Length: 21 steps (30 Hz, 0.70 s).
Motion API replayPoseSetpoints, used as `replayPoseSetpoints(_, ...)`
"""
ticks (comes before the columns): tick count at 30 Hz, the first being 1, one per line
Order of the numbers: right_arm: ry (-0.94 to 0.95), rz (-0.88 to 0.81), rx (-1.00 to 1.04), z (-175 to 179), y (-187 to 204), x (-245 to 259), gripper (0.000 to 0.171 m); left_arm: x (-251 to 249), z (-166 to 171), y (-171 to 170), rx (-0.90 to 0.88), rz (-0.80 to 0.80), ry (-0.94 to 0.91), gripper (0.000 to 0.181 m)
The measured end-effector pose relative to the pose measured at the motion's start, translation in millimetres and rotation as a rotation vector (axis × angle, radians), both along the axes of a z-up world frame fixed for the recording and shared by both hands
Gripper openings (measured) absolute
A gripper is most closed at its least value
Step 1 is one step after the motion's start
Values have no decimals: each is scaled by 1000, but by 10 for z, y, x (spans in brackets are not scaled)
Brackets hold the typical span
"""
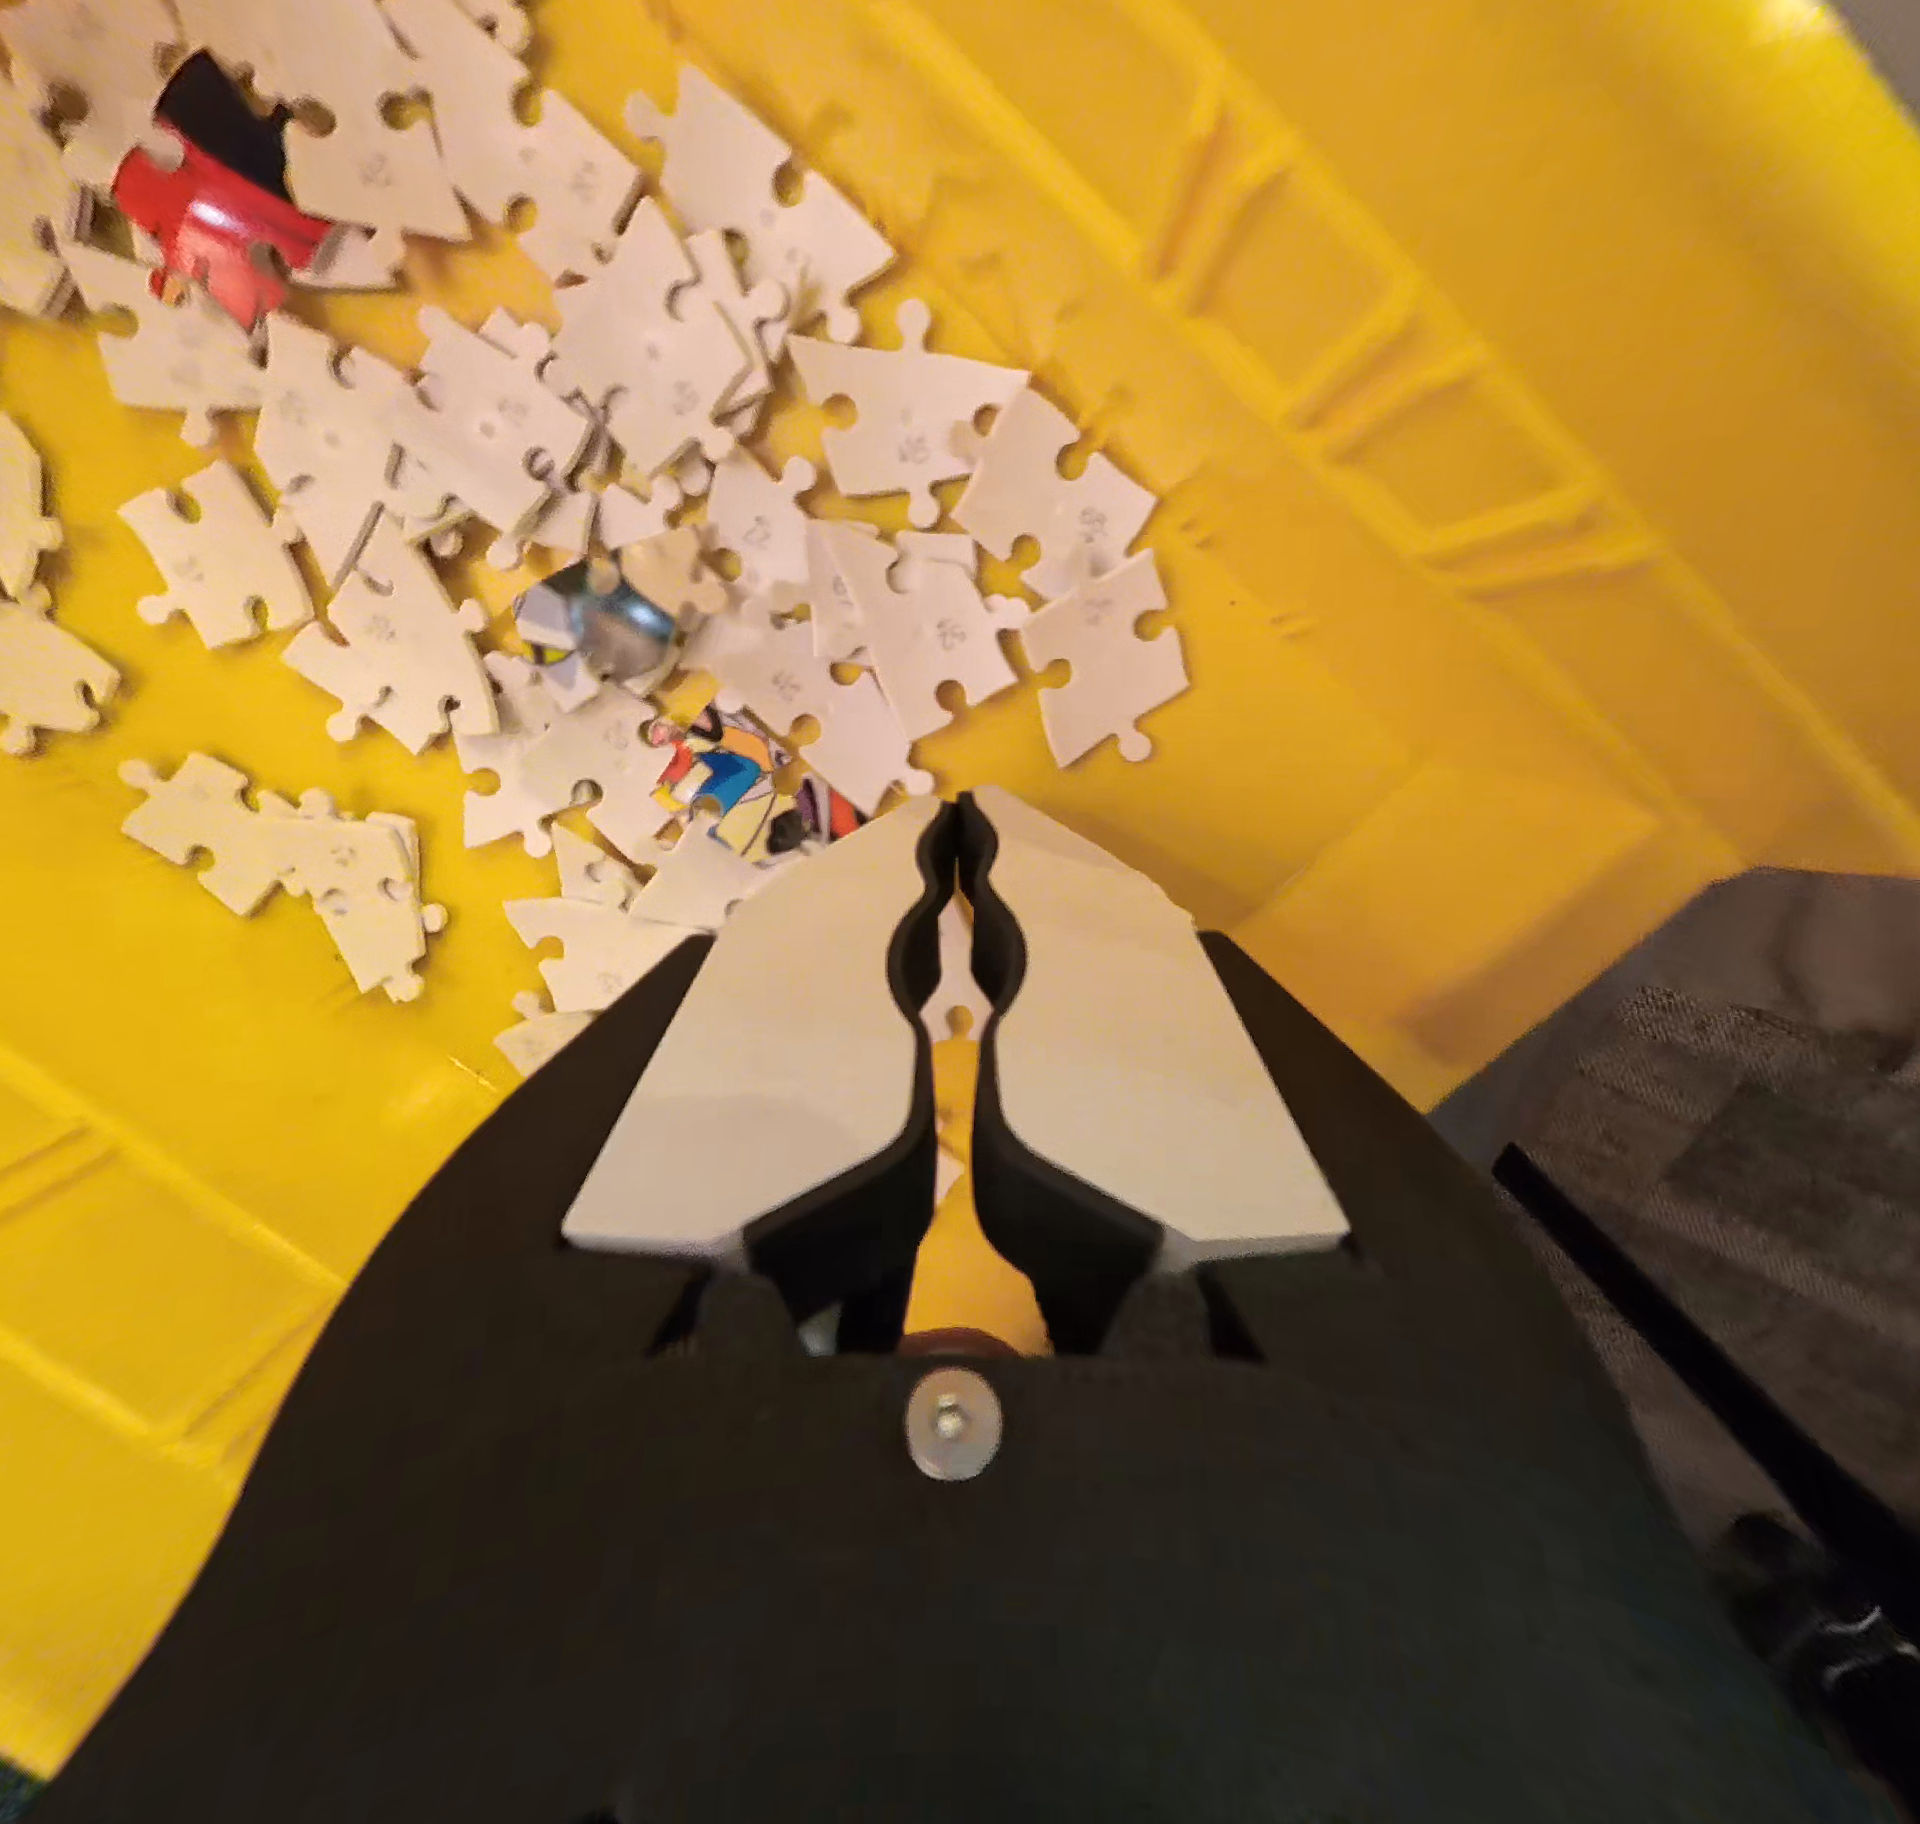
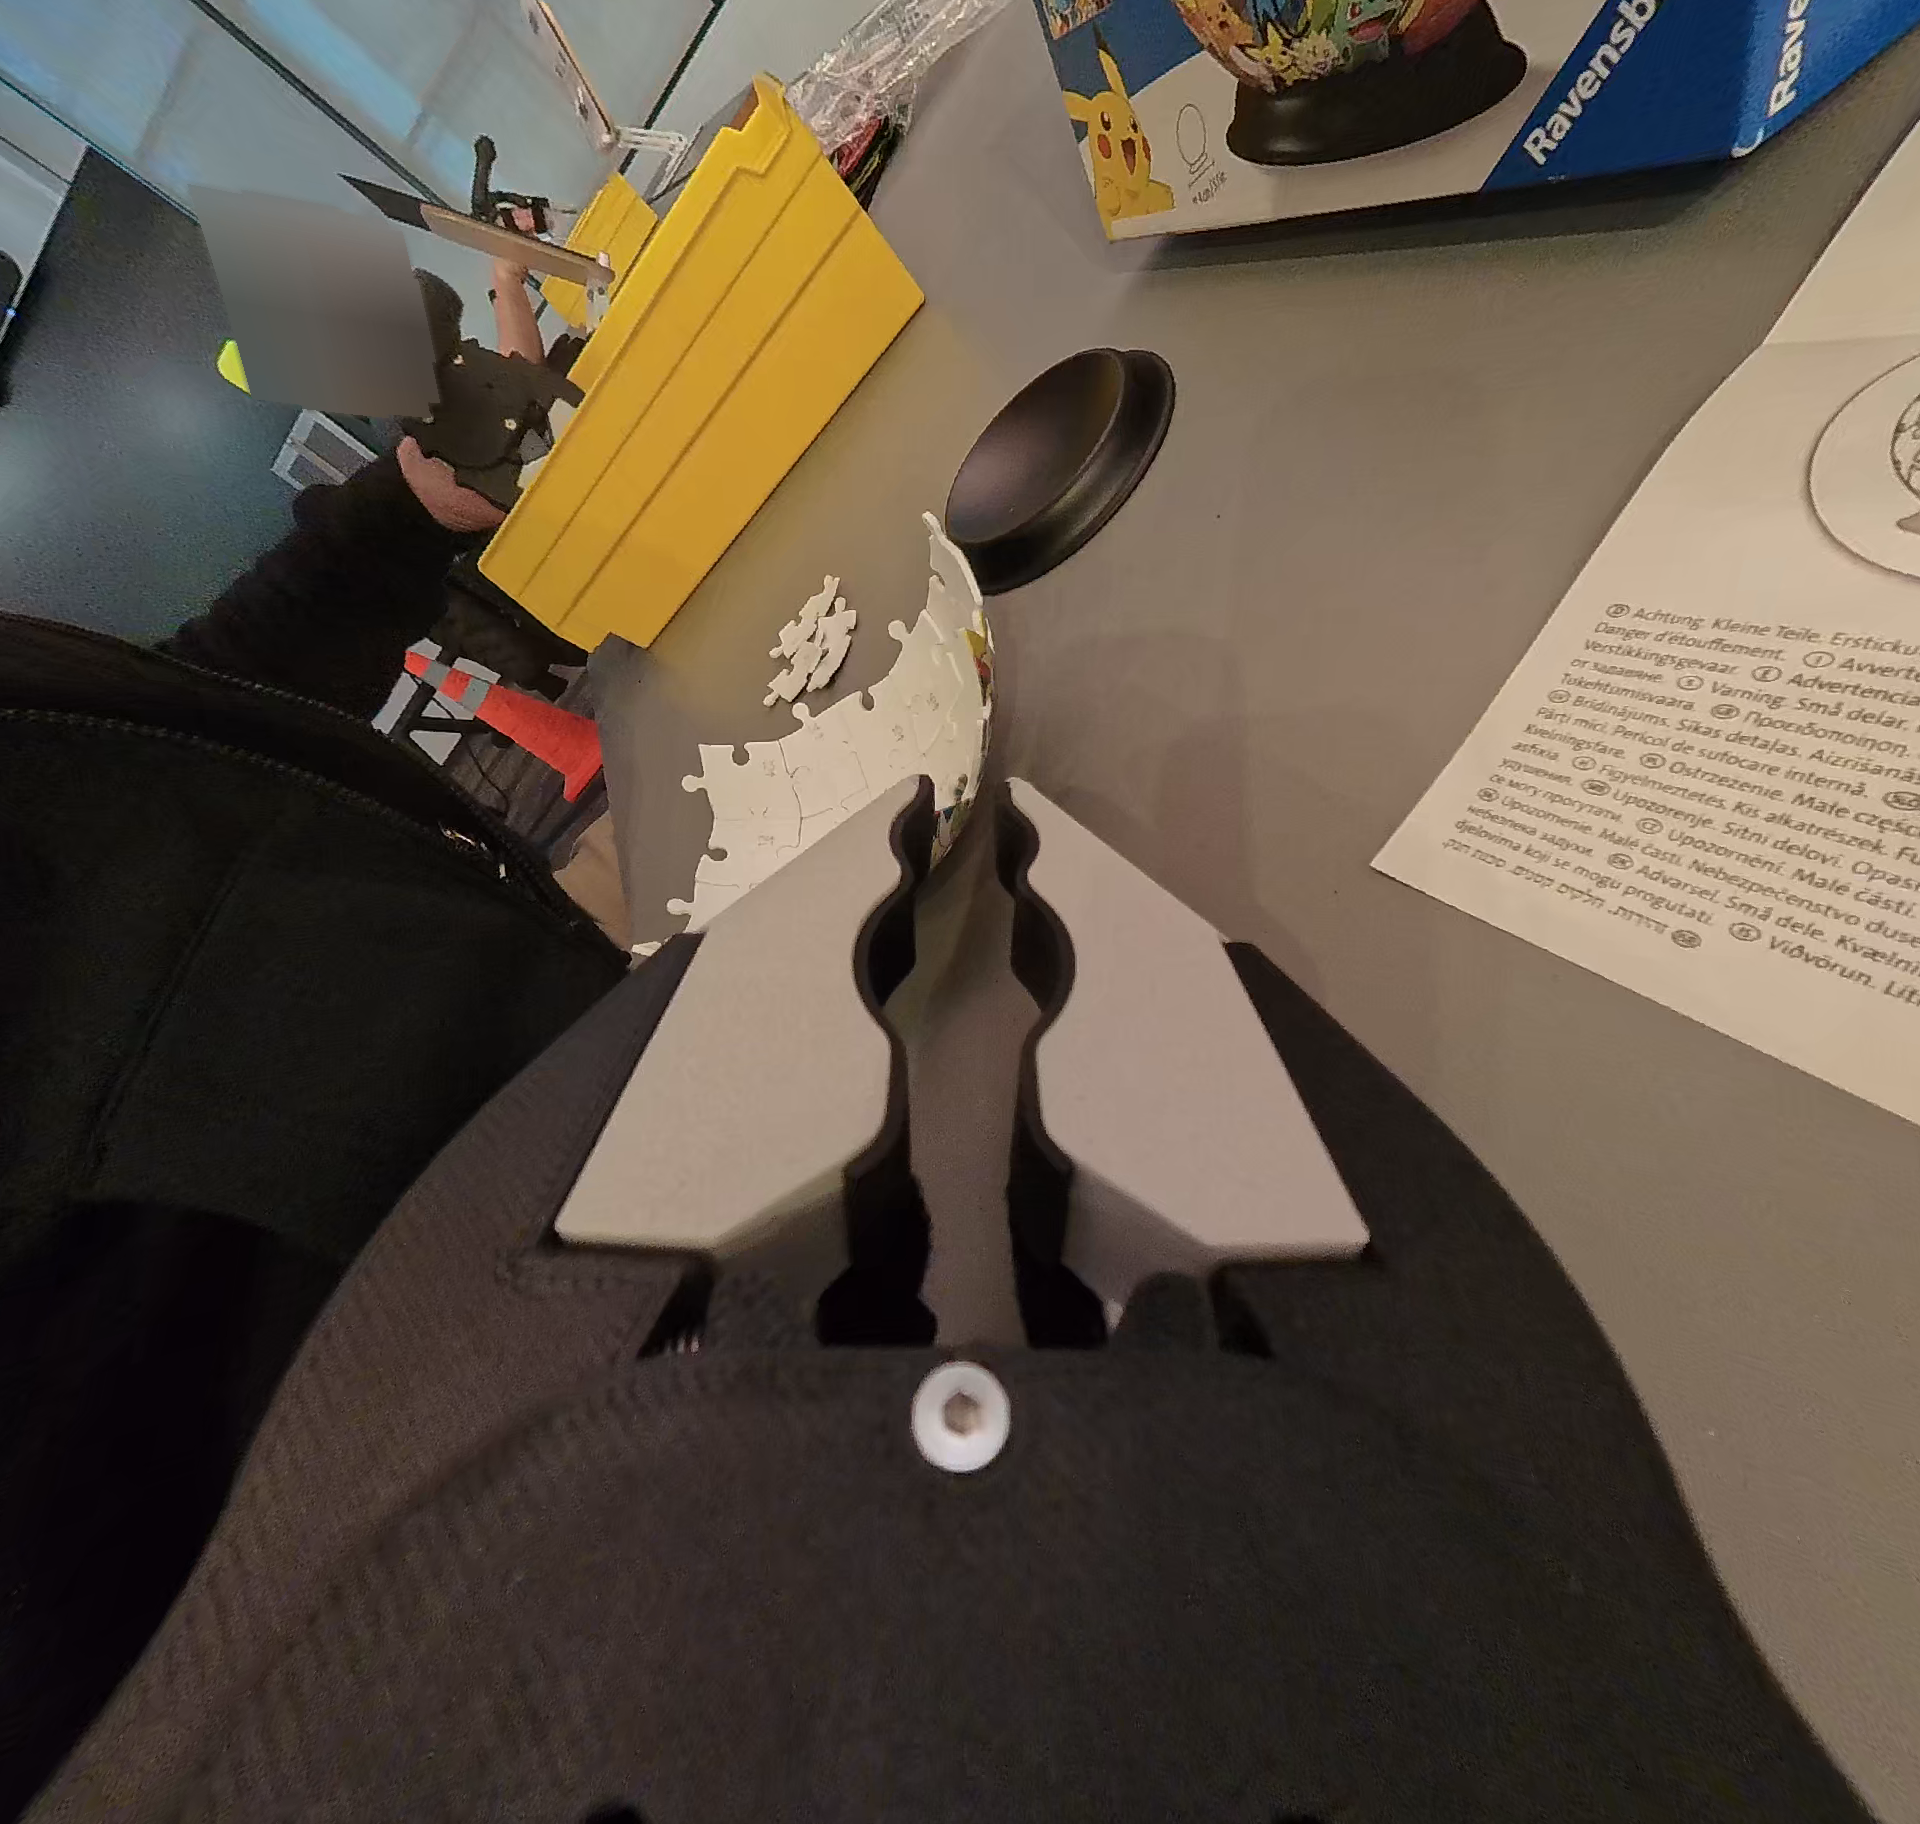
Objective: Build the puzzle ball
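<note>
In the left wrist view my left gripper (image 1: 957, 806) is inside a yellow bin (image 1: 1351, 340), at the edge of a heap of loose white puzzle pieces (image 1: 665, 392). Most lie blank side up; one shows colour (image 1: 727, 777). Its fingertips are closed together, and a white knob shows through the slit behind them. In the right wrist view my right gripper (image 2: 964, 795) holds the partly built puzzle ball (image 2: 862, 735), a curved white shell with a printed outside. The shell's rim sits between the narrowly parted fingers. The left gripper also shows far off in the right wrist view (image 2: 488, 413) at the bin (image 2: 707, 372).
A black ball stand (image 2: 1049, 465) sits on the grey table beyond the shell. A few joined white pieces (image 2: 816, 642) lie beside it. The puzzle box (image 2: 1455, 39) is at the back right and a printed sheet (image 2: 1714, 735) at the right. A person's dark sleeve (image 2: 208, 943) fills the left. My hands' fingertips stand some 45 cm from each other.
</note>
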State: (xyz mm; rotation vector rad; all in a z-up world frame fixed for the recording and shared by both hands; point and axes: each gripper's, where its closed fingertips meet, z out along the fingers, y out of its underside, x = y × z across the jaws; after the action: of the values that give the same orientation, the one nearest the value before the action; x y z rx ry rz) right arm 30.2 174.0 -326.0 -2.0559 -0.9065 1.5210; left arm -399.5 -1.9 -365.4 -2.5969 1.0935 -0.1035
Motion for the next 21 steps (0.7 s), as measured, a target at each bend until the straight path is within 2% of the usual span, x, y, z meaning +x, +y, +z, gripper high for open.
replayPoseSetpoints(4,-1,4,0,-1,-6,-2,10,-113,65,224,86,115,-21,3)
replayPoseSetpoints(6,-1,3,1,-1,-6,-1,10,-142,115,373,125,145,-18,22)
replayPoseSetpoints(9,1,4,2,3,-7,-1,10,-182,97,526,140,103,38,30)
replayPoseSetpoints(14,4,8,2,8,-13,1,10,-274,-33,636,135,-74,232,25)
replayPoseSetpoints(16,7,11,3,11,-14,0,10,-168,-51,646,130,-131,195,15)
replayPoseSetpoints(21,14,13,3,22,-12,3,10,-212,-16,746,152,-64,179,10)
